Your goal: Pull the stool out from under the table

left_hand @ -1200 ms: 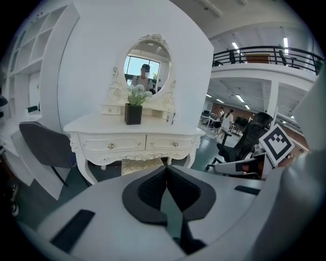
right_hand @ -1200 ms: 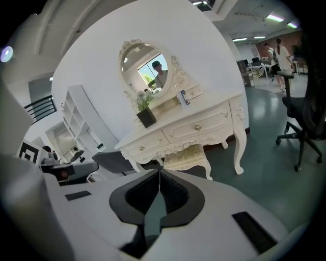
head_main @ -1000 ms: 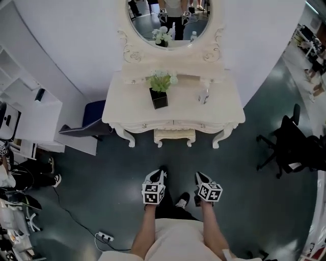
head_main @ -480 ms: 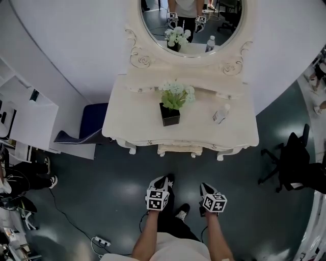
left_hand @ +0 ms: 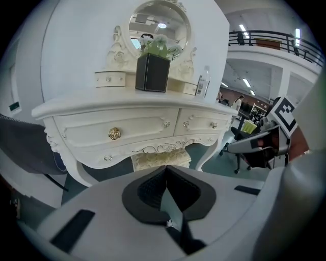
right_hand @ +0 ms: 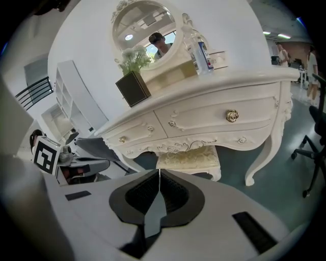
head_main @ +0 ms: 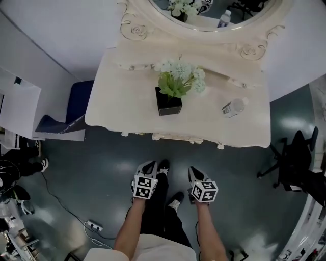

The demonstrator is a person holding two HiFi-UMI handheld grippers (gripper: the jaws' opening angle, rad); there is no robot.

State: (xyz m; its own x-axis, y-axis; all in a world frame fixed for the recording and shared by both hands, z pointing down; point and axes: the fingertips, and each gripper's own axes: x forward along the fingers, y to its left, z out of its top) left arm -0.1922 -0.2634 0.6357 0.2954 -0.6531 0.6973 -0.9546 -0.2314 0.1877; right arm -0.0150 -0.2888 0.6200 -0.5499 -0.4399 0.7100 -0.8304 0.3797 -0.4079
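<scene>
Under the cream dressing table (head_main: 127,102), the upholstered stool (head_main: 175,136) sits tucked between the curved legs, and only its front edge shows in the head view. In front of it, over the dark floor (head_main: 102,173) and not touching it, hang the left gripper (head_main: 151,165) and the right gripper (head_main: 194,172). Each has its jaws pressed together on nothing. On the tabletop stand a black planter of white flowers (head_main: 169,104) and a water bottle (head_main: 233,107), with an oval mirror (head_main: 214,15) behind.
</scene>
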